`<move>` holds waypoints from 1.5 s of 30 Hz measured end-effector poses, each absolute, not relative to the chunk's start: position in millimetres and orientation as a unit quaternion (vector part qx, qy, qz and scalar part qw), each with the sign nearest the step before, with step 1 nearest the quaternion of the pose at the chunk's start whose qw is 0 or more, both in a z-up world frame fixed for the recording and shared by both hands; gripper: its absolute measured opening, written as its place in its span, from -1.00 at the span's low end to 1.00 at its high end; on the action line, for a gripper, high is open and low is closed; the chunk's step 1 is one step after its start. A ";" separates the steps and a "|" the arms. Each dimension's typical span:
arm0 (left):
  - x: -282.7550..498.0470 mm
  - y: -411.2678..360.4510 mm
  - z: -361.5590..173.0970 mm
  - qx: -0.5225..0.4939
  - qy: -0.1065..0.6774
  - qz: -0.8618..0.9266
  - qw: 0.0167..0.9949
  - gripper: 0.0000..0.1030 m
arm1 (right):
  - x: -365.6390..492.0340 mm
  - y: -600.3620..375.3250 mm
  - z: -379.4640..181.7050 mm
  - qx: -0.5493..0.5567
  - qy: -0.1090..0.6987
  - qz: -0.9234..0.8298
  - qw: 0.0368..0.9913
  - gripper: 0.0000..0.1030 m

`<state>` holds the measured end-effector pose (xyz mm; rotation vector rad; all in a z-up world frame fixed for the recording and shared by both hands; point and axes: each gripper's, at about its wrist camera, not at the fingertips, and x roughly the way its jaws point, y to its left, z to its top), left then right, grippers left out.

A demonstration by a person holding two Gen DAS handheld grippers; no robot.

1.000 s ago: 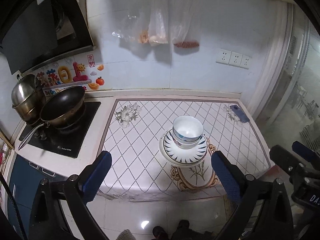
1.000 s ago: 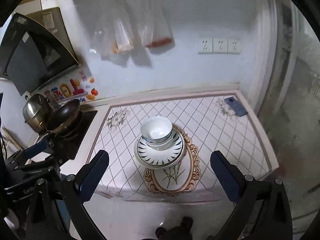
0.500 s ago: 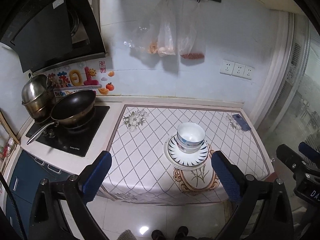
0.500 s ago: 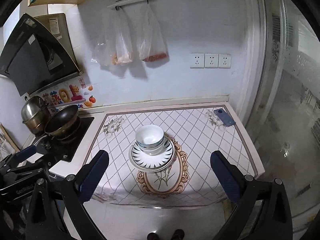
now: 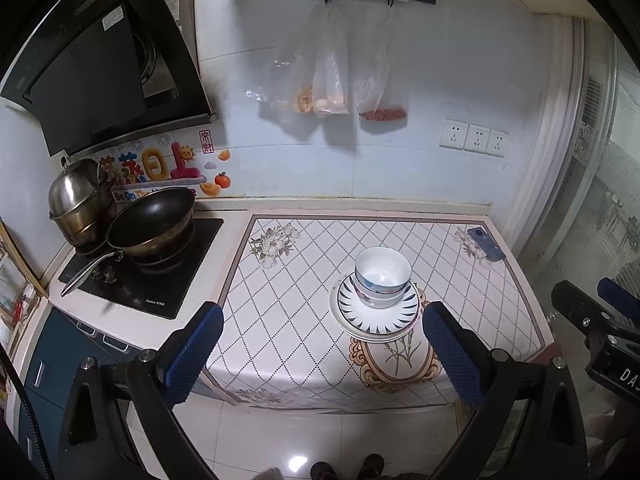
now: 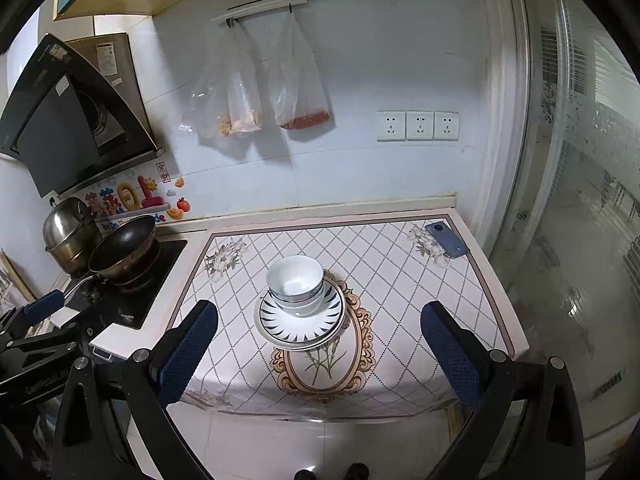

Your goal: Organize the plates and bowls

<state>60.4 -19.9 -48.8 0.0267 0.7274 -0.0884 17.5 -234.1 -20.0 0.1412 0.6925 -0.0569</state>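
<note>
The left gripper (image 5: 322, 354) and the right gripper (image 6: 320, 350) are held wide apart and empty, well back from the counter (image 5: 280, 320). Beyond them, nested bowls (image 5: 382, 276) are seen stacked on plates (image 5: 376, 320) — set mid-counter, on the patterned cloth (image 6: 400, 280).

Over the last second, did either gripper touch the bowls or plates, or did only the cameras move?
Only the cameras moved: both grippers backed away and rose, so the counter looks smaller and more wall shows. The left gripper and right gripper are open and empty. The stacked bowls sit on the plates as before; wok and phone unchanged.
</note>
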 end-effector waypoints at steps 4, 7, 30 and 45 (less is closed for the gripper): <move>60.3 -22.3 -47.6 0.014 0.354 -0.041 0.934 0.99 | 17.0 -233.6 -20.0 0.068 0.339 -0.029 0.938 1.00; 58.2 -24.2 -47.4 0.016 0.352 -0.041 0.935 0.99 | 16.2 -237.2 -20.0 0.069 0.339 -0.031 0.938 1.00; 51.9 -27.6 -42.5 0.018 0.345 -0.036 0.938 0.99 | 9.5 -242.2 -22.7 0.064 0.339 -0.032 0.938 1.00; 50.9 -29.6 -41.8 0.020 0.344 -0.036 0.938 0.99 | 9.9 -244.9 -23.0 0.062 0.337 -0.034 0.939 1.00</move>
